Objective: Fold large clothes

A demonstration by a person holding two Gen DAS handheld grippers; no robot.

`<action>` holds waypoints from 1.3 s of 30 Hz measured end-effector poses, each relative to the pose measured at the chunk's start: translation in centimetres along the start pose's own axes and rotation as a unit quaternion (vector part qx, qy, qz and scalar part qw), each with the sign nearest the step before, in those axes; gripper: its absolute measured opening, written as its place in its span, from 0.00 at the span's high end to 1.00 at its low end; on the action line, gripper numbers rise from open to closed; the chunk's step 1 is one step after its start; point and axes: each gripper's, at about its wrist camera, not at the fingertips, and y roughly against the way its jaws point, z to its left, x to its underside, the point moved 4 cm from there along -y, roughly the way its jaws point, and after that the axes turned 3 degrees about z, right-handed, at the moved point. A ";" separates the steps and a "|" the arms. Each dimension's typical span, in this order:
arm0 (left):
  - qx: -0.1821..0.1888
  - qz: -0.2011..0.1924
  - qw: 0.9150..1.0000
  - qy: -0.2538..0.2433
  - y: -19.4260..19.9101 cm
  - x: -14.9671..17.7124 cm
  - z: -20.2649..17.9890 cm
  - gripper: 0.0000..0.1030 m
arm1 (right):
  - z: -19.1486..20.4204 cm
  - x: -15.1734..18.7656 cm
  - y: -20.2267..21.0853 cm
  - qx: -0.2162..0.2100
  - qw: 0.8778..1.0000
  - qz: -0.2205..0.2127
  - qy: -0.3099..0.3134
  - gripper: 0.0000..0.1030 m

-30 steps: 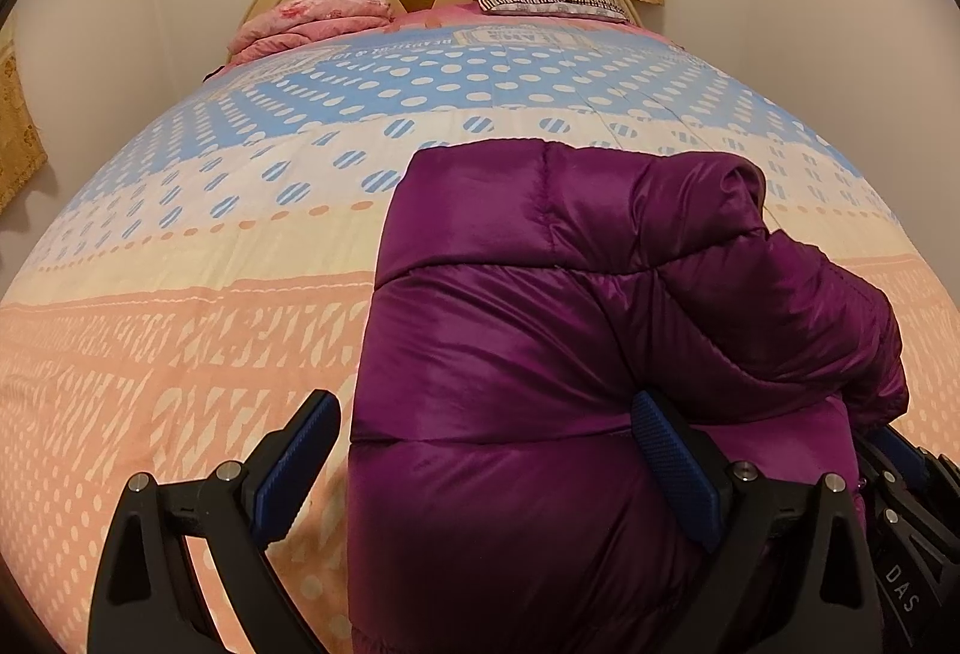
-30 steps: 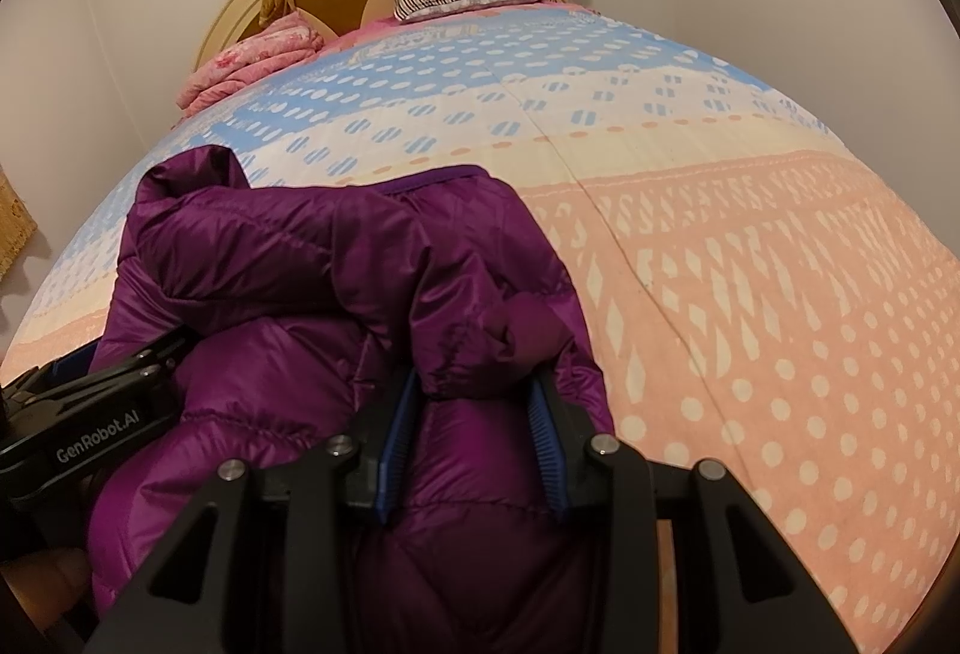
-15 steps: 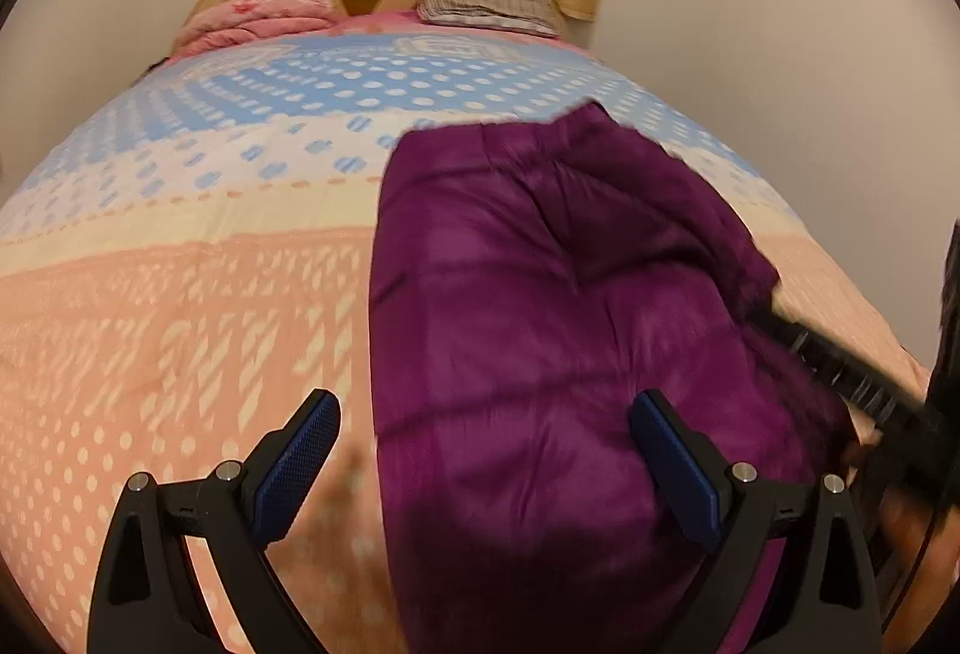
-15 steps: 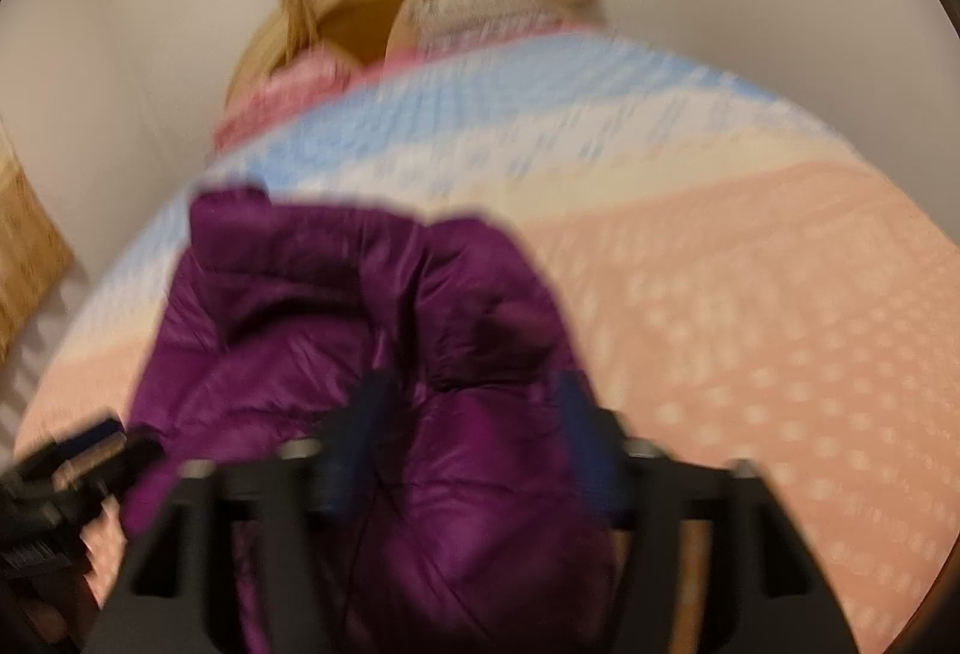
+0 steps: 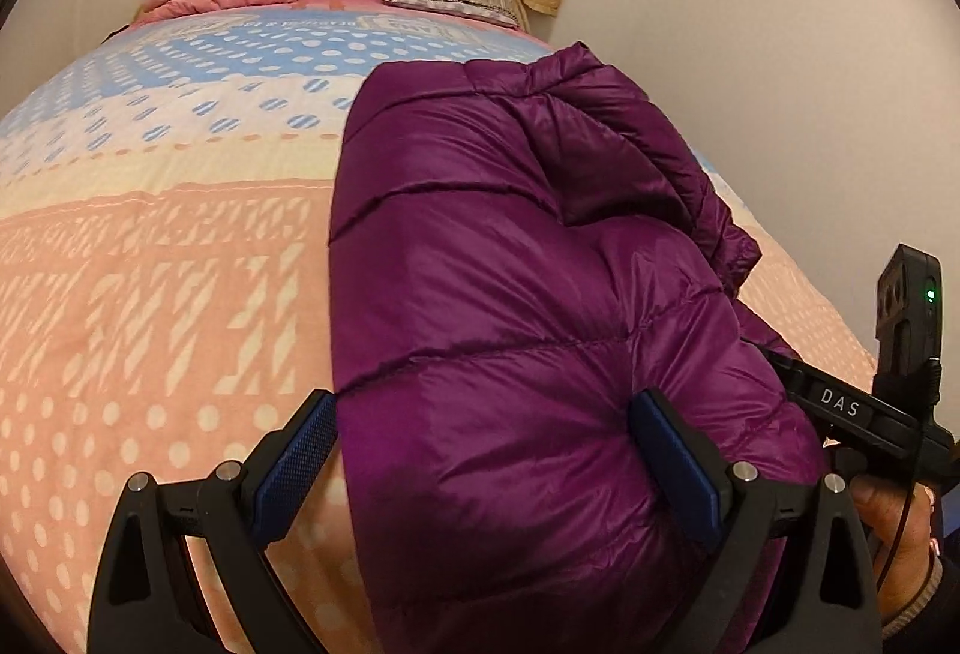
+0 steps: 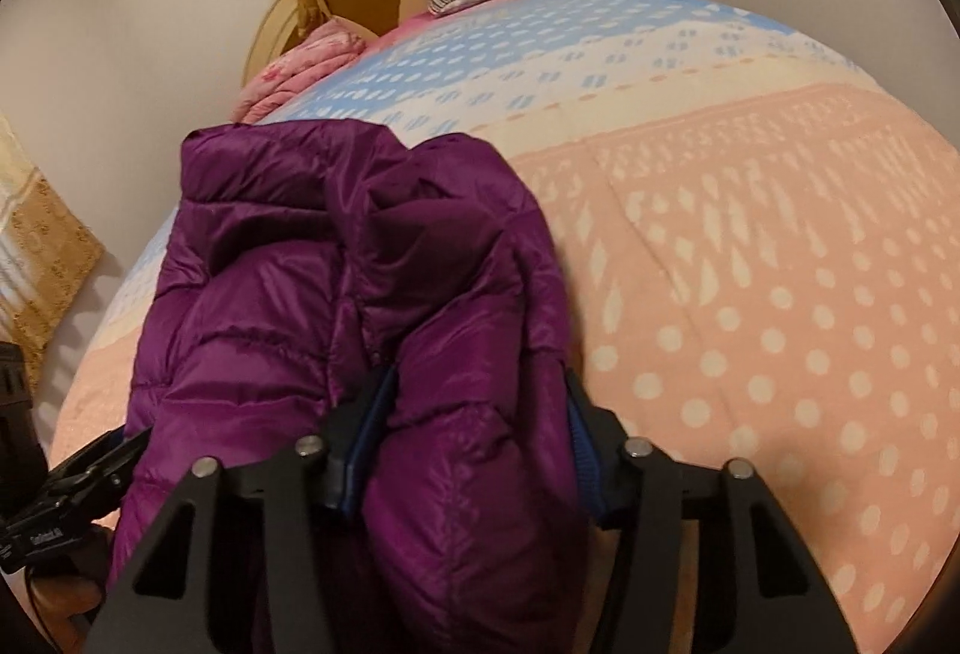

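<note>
The purple jacket (image 5: 528, 294) lies folded on the near part of the bed (image 5: 150, 294). The left claw (image 5: 480, 450) is spread wide over its near left edge. The right claw (image 6: 474, 438), jaws just closing, pinches a thick fold on the jacket's right side.

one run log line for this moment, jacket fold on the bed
item: purple puffer jacket bunched on quilt | left claw: open, astride jacket edge | right claw: jaws just closing, jacket fold between them | fold: unfinished
</note>
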 end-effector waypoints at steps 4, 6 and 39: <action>-0.006 -0.005 0.999 -0.040 0.0 0.0 -1.9 0.12 | 0.8 0.3 -0.2 -0.019 1.000 0.006 0.016 0.59; -0.014 -0.010 0.998 -0.056 0.3 0.1 -2.7 0.25 | 1.1 0.4 -0.1 -0.034 0.999 0.003 0.022 0.67; -0.136 -0.135 0.979 -0.072 16.6 -0.8 1.6 0.67 | 16.3 -1.0 1.9 -0.178 0.975 -0.044 0.127 0.77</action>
